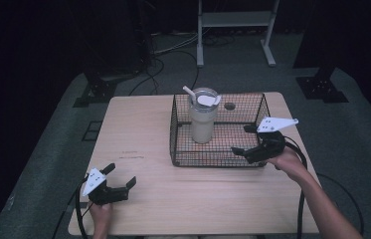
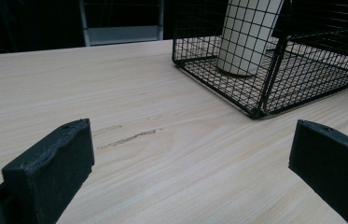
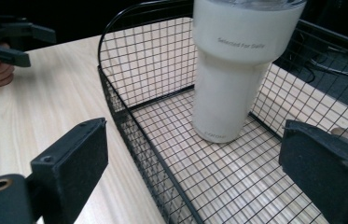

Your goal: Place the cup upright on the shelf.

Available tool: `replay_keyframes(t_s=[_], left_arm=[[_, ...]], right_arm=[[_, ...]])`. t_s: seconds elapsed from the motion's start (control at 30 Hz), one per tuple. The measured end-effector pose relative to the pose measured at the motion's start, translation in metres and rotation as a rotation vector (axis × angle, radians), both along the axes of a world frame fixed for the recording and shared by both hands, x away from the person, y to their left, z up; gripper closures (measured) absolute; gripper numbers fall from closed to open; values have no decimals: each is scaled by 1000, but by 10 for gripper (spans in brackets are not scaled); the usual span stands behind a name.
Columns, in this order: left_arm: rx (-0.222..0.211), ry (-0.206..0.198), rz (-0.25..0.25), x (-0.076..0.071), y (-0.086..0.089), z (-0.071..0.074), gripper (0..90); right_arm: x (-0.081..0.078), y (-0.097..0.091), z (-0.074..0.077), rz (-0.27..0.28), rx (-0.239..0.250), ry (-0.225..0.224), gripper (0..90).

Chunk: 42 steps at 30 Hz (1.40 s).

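Two grippers show from up high: the left gripper [image 1: 122, 185] rests wide apart on the table [image 1: 138, 129], and the right gripper [image 1: 243, 139] gapes at the basket [image 1: 178, 149]. Left gripper view: basket far ahead. Right gripper view: the cup [image 3: 237, 70] stands inside. My guess is, go slowly, straddle the cup, then squeeze gently.

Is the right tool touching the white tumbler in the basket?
Apart. The right gripper view shows the right tool open, with bare basket mesh between its jaws and the tumbler.
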<state>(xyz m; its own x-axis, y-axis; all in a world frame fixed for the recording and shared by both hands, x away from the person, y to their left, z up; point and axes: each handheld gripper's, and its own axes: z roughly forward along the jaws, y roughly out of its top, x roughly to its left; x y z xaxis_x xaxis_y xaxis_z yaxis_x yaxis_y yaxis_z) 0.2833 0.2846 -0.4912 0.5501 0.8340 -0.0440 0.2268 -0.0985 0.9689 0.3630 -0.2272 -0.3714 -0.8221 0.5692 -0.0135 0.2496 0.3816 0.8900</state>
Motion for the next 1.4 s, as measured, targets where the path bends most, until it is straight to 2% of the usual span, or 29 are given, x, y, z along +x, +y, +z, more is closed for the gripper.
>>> replay_keyframes(t_s=[0.37,0.7,0.73,1.1,1.2,1.37,1.4], left_arm=[[0,0,1,0,0,0,0],[-1,-1,0,0,0,0,0],[-1,0,-1,0,0,0,0],[-2,2,-2,0,0,0,0],[-3,1,-4,0,0,0,0],[-3,1,-2,0,0,0,0],[-5,0,-1,-1,0,0,0]], right_arm=[[-15,-2,-5,22,6,5,75],[-26,-11,-18,29,12,24,75],[-29,-12,-20,31,24,27,76],[-43,-19,-28,36,38,16,75],[-48,-22,-33,36,54,15,75],[-58,-25,-44,24,48,9,75],[-61,-26,-48,22,63,10,75]])
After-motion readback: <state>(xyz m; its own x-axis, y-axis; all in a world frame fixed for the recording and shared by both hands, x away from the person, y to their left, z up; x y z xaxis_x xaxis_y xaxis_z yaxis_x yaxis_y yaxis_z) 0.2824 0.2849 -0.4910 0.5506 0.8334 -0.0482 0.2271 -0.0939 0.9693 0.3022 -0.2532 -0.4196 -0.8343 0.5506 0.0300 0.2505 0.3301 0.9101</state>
